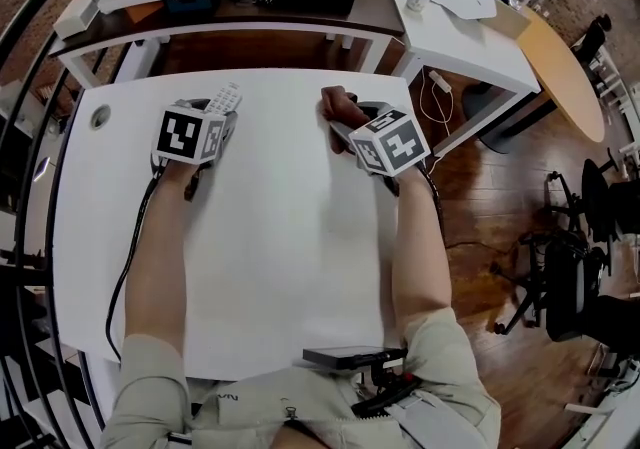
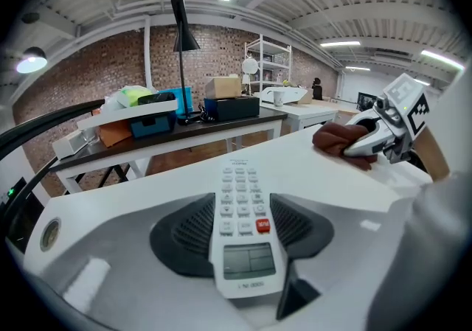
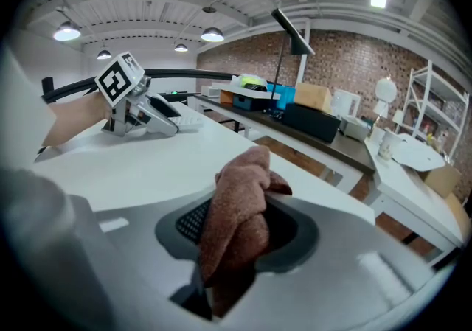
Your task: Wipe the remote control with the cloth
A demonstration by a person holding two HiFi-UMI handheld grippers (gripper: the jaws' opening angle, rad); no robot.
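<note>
The left claw (image 1: 207, 120) pinches the remote (image 2: 240, 208); at 3 o'clock the right claw (image 1: 342, 122) pinches the cloth (image 3: 236, 223), and hard rubbing could tug it loose

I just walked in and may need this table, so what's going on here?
A person at the white table holds a gripper in each hand. The left gripper has its jaws closed on the sides of a white remote control. The right gripper has its jaws closed on a bunched brown cloth. The two are apart near the table's far edge. The cloth is not touching the remote, so wiping is not yet under way.
</note>
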